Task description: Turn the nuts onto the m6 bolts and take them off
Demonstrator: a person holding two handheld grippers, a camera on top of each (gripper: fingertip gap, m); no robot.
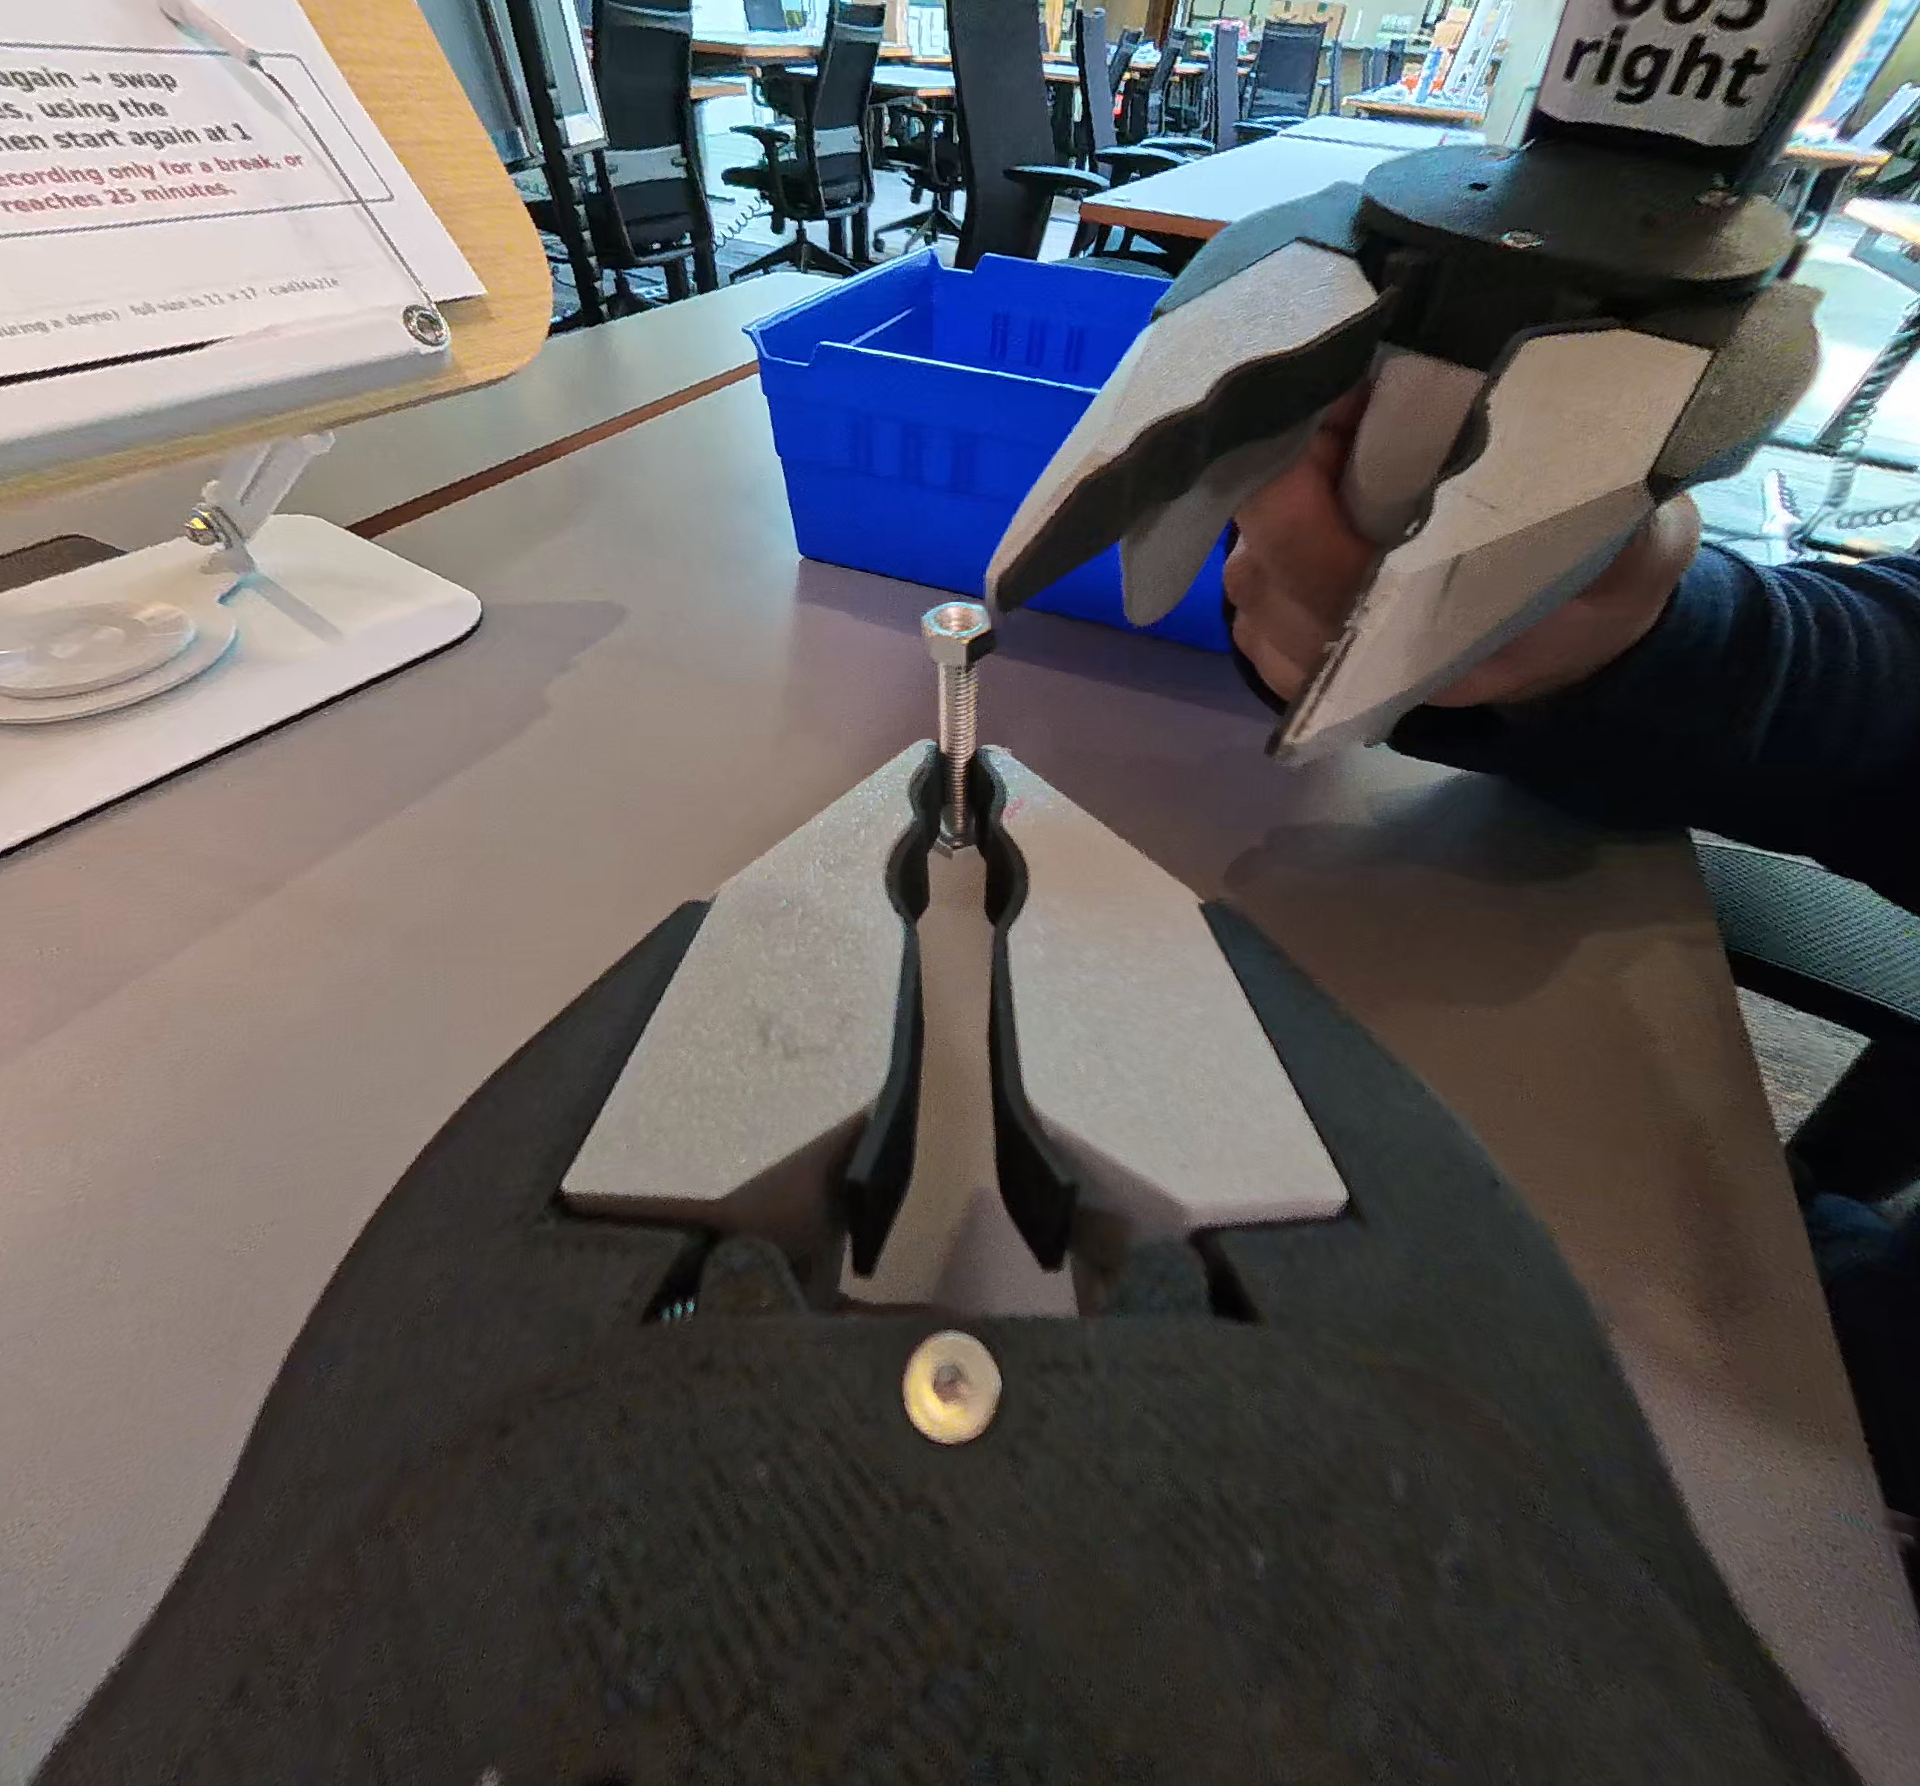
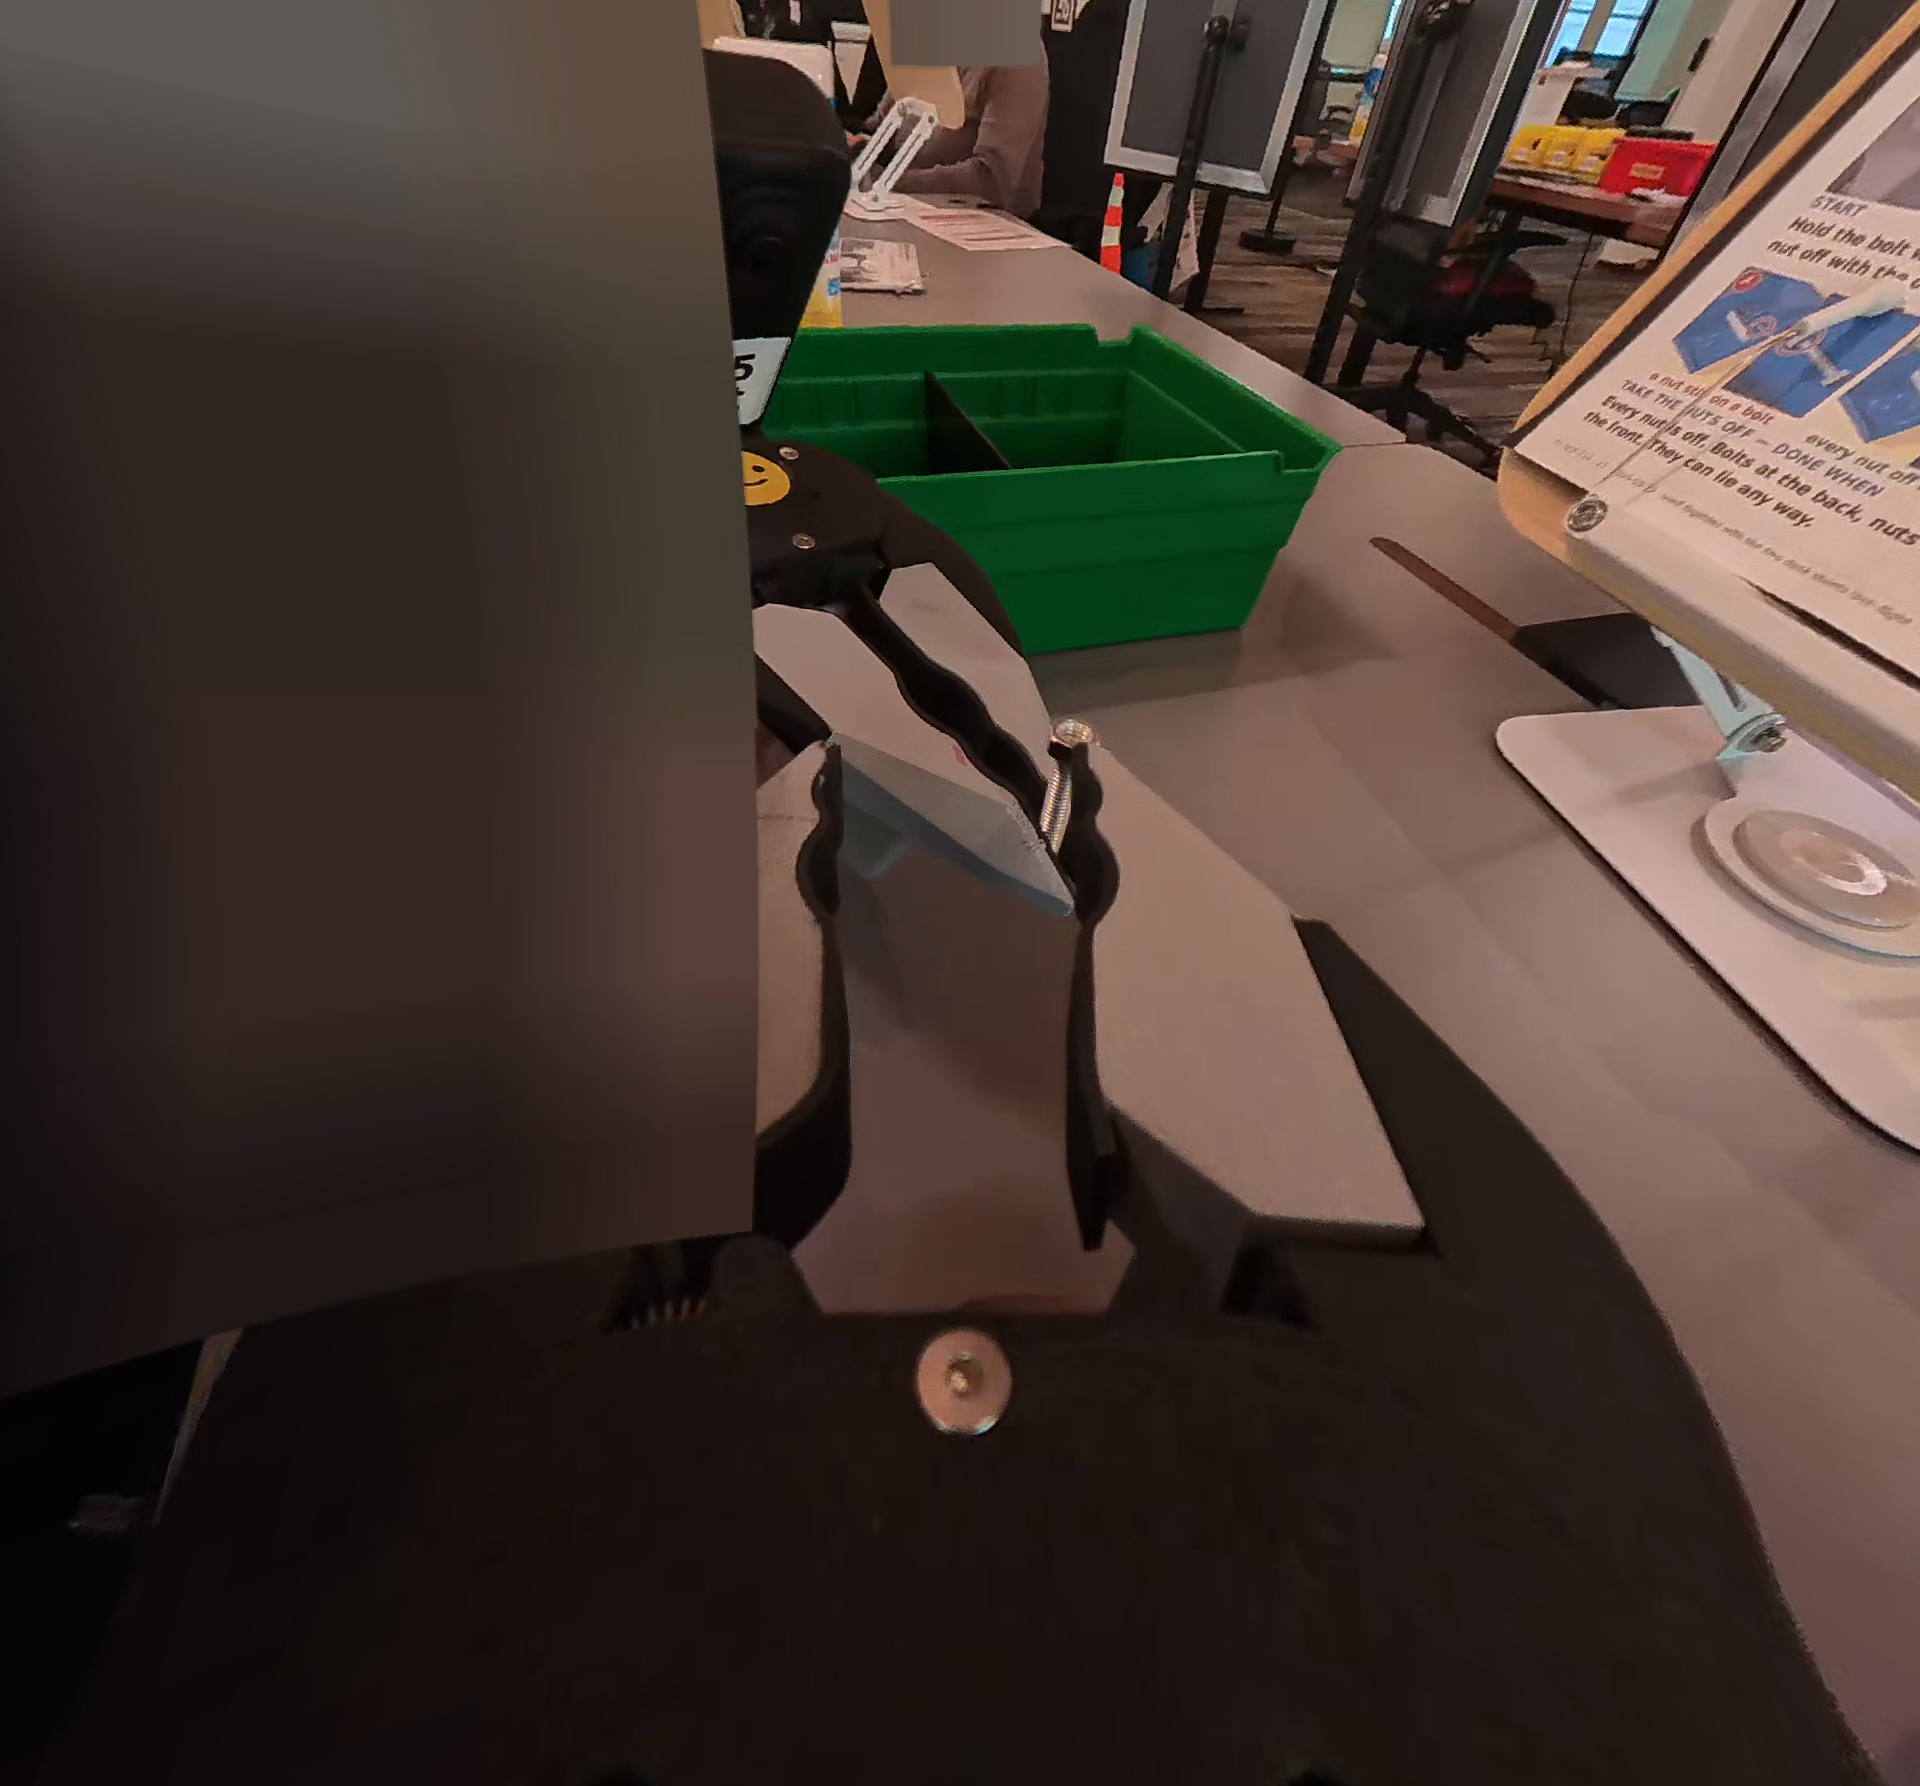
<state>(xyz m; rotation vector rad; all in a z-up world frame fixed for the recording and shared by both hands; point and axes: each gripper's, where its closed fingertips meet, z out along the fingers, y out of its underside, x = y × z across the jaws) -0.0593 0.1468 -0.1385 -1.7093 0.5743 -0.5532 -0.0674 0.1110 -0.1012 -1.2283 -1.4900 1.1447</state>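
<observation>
**Bolt clamped upright, nut at the top**

Left gripper clenched on lower shank of bolt, upright above grey table. Nut threaded at bolt's top end. Right gripper spread wide, one fingertip touching nut. Blue bin behind; green bin further along table.

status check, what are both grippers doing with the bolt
Left gripper shut on bolt, held upright. Right gripper open, one fingertip touching the nut at the bolt's top. Nothing in the way; blue bin behind.
</observation>
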